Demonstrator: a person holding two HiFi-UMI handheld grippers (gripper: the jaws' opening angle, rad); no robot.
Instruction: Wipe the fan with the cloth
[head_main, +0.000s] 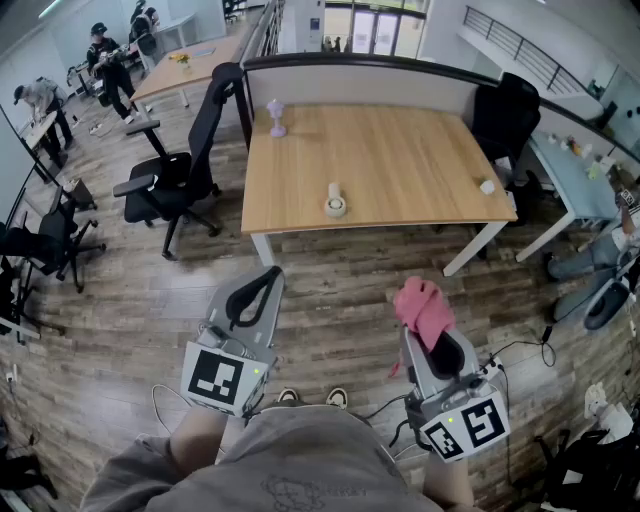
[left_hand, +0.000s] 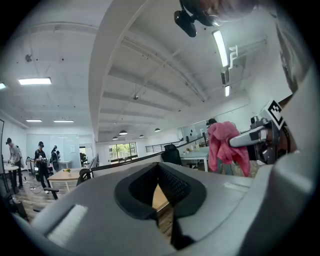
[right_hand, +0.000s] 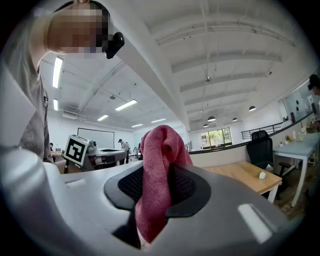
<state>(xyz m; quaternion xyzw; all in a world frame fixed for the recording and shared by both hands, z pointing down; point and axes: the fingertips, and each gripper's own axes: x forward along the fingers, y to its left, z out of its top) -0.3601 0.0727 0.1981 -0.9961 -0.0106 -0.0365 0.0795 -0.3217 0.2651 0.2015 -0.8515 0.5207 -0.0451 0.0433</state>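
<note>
The person stands on a wood-plank floor (head_main: 330, 300) facing a light wooden rectangular desk (head_main: 400, 160), which lies at 12 o'clock in the head view, well apart from both tools.

The left gripper (left_hand: 159, 167) is held level and closed. Its dark ribbed pads meet at the tips and nothing is between them; only a sliver of the desk top shows through the gap behind them. In the head view it sits at about 7 o'clock, with its marker cube (head_main: 215, 378) close to the person's body.

The right gripper (right_hand: 157, 182) is also level and is clamped on a pink-red terry cloth (head_main: 422, 308). The cloth is pinched between the pads, with a bunched fold rising above the jaws and a tail hanging below them. In the head view this tool is at about 5 o'clock.

A small lilac fan on a stand (head_main: 276, 118) stands upright near the desk's far-left corner, at about 11 o'clock on the desk top. It is close to the grey partition (head_main: 360, 80) along the far edge. A small white upright object on a round base (head_main: 335, 203) stands near the desk's near edge, at roughly 6 o'clock on the top. A small white lump (head_main: 487, 186) lies near the right corner, at 4 o'clock.

A black office chair (head_main: 185, 160) stands just left of the desk, at 9 o'clock from it. Another black chair (head_main: 505, 115) is at the far-right corner, at 2 o'clock.
</note>
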